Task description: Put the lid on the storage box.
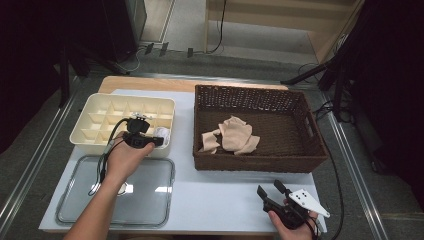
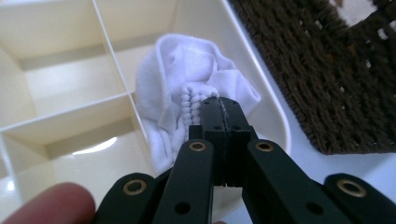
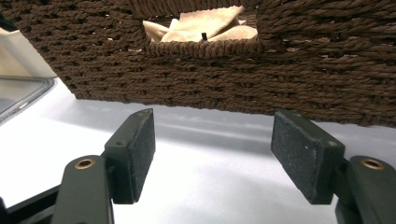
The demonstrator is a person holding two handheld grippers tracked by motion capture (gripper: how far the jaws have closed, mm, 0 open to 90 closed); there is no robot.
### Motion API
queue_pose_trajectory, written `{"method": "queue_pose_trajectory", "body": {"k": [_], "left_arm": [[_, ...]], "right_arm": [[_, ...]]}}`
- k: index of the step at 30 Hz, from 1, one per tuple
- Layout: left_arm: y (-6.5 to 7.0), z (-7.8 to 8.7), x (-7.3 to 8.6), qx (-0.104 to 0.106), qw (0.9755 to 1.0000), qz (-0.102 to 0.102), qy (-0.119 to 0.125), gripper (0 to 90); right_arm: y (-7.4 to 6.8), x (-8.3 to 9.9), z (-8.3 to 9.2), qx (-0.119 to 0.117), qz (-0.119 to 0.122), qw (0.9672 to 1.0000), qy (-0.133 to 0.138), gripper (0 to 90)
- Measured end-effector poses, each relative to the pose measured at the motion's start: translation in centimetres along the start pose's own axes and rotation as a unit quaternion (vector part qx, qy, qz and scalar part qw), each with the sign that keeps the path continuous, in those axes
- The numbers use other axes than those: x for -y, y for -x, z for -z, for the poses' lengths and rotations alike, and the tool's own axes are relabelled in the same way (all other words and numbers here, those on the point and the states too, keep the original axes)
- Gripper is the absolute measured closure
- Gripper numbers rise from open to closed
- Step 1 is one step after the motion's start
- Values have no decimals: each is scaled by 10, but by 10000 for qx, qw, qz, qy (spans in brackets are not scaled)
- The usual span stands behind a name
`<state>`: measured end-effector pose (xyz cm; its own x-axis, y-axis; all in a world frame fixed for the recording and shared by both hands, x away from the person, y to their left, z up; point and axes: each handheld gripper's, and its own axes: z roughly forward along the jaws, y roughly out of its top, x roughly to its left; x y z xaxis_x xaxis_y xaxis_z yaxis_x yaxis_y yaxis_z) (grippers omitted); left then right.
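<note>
At the cream divided tray (image 1: 95, 117) on the counter's (image 1: 220, 195) left, the left gripper (image 2: 219, 109) is pinching a white cloth (image 2: 163, 79) in a near-right compartment, fingers clamped on its edge. Rightward, the right gripper (image 3: 212, 154) is hovering before the brown wicker basket (image 3: 233, 84), fingers wide apart.

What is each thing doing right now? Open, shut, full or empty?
Left hand-held gripper: shut, pinching the white cloth.
Right hand-held gripper: open, nothing between its jaws.
White cloth: bunched up in a divider box compartment.
Divider box: other compartments look empty.
Basket: holds crumpled beige cloths.
Tray: empty.
</note>
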<state>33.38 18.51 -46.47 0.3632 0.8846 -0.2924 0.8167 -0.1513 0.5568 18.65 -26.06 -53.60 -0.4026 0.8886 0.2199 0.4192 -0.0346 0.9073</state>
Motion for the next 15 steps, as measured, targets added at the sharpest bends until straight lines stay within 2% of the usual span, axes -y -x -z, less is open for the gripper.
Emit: {"method": "queue_pose_trajectory", "body": {"k": [2,4,5,8,11,12,14,15], "left_arm": [[0,-2,0,-18,10000,66,-29,900],[3,-2,1,-100,9999,-25,-28,900],[4,-2,1,-123,9999,-72,3,900],[2,2,6,-10,9997,-100,218,886],[2,5,12,71,9980,-284,554,772],[3,6,14,98,9971,-336,677,703],[5,9,18,15,9947,-456,925,616],[5,11,21,26,9937,-429,1036,585]], "right_arm": [[0,0,0,-5,-6,10000,7,313],[0,0,1,-1,-16,10000,15,313],[0,0,1,0,-16,10000,17,313],[1,0,1,-2,-18,10000,36,313],[1,0,2,0,-41,10000,38,313],[1,0,2,-7,-53,10000,40,313],[1,0,2,-8,-44,10000,46,313],[1,0,2,-6,-45,10000,49,313]]}}
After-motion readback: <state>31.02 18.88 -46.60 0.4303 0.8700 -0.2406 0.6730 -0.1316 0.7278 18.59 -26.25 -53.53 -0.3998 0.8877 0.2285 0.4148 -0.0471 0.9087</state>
